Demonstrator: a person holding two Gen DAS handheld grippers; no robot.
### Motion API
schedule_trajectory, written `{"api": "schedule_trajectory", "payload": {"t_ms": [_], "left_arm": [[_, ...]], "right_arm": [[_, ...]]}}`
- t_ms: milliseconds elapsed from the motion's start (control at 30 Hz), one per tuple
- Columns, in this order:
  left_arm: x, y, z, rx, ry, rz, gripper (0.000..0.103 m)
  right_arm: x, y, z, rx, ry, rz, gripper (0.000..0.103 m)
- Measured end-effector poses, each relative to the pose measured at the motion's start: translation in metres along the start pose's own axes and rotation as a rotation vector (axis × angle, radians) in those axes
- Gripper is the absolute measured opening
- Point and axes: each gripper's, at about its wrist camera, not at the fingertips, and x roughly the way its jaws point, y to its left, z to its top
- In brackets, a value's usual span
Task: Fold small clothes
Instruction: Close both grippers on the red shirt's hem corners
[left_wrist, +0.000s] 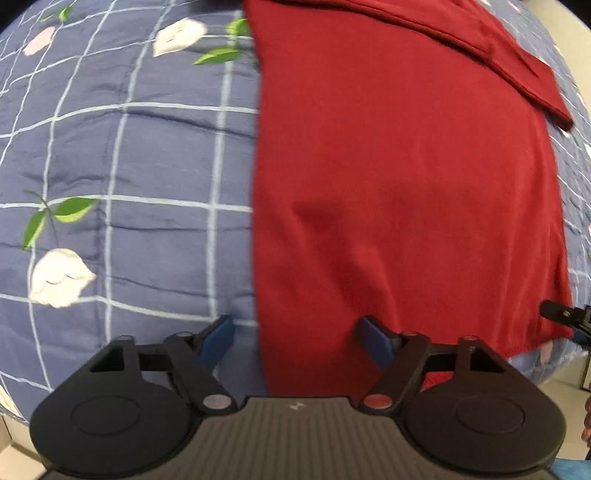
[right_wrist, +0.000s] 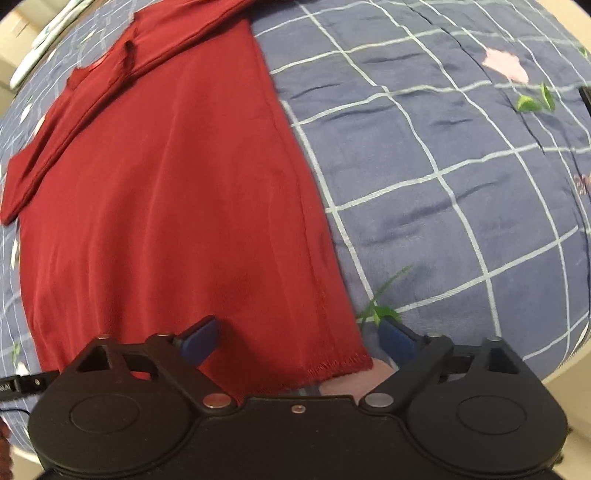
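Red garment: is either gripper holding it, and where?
Neither. The left gripper and right gripper are open over the red garment's near hem corners.

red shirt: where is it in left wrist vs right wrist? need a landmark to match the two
Left wrist: red shirt fills the centre and right, its left edge running between the open fingers.
Right wrist: red shirt fills the left and centre, its hemmed near corner between the open fingers.
Shared landmark: the folded sleeve at the far end.

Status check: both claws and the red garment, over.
Left claw open, straddling the near left corner of the red garment. Right claw open over its near right hem corner. Garment flat on the checked quilt, sleeve folded in. Nothing obstructing.
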Motion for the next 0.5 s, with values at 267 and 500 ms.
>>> {"api": "schedule_trajectory", "payload": {"t_ms": [267,500], "left_arm": [[-0.023,-0.018,-0.022,-0.027,-0.041,0.001,0.003],[-0.052,-0.043,-0.048,-0.015,-0.124,0.161,0.001]], "right_arm": [[-0.021,-0.023,-0.008,-0.022,-0.027,0.099,0.011],[-0.052,-0.025,-0.017,-0.157,-0.032,0.135,0.009]]}}
